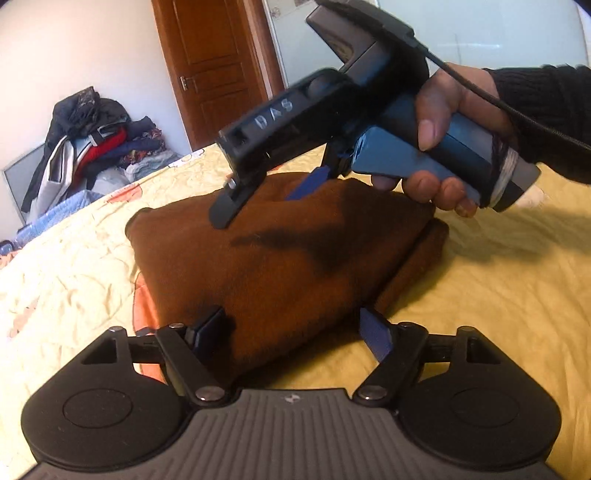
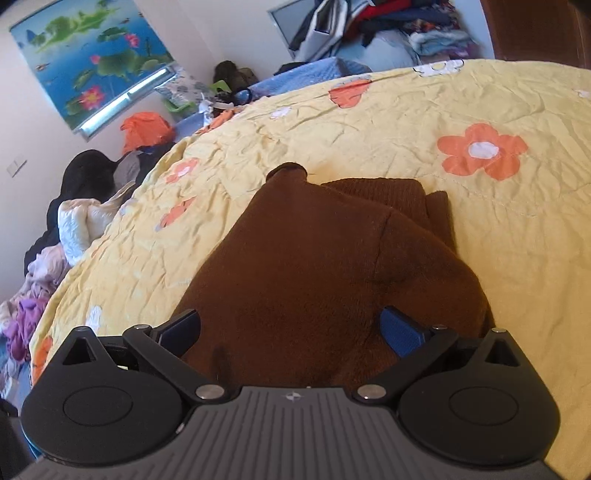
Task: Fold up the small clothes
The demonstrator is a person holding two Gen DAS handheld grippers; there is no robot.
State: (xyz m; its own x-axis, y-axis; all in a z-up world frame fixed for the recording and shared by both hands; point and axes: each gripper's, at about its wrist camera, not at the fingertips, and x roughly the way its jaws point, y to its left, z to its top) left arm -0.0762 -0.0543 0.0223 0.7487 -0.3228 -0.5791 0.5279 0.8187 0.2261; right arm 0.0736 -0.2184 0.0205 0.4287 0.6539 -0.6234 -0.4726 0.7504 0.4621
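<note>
Brown fleece garment [image 1: 280,258] lies folded, compact, on yellow flowered bedspread [image 2: 388,122]; fold looks done; left hand-held gripper [image 1: 291,328] wide open at near edge, nothing gripped; right hand-held gripper [image 2: 291,325] open above garment, empty; next: smooth or set aside, judging so.

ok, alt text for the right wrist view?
A folded brown fleece garment lies on a yellow quilt with orange flowers. The right gripper hangs over its near edge, jaws open either side. Clothes piles behind.

Folded brown garment [image 2: 314,266] on flowered yellow bedspread [image 2: 424,122], between wide-spread gripper [image 2: 291,328] fingers.
</note>
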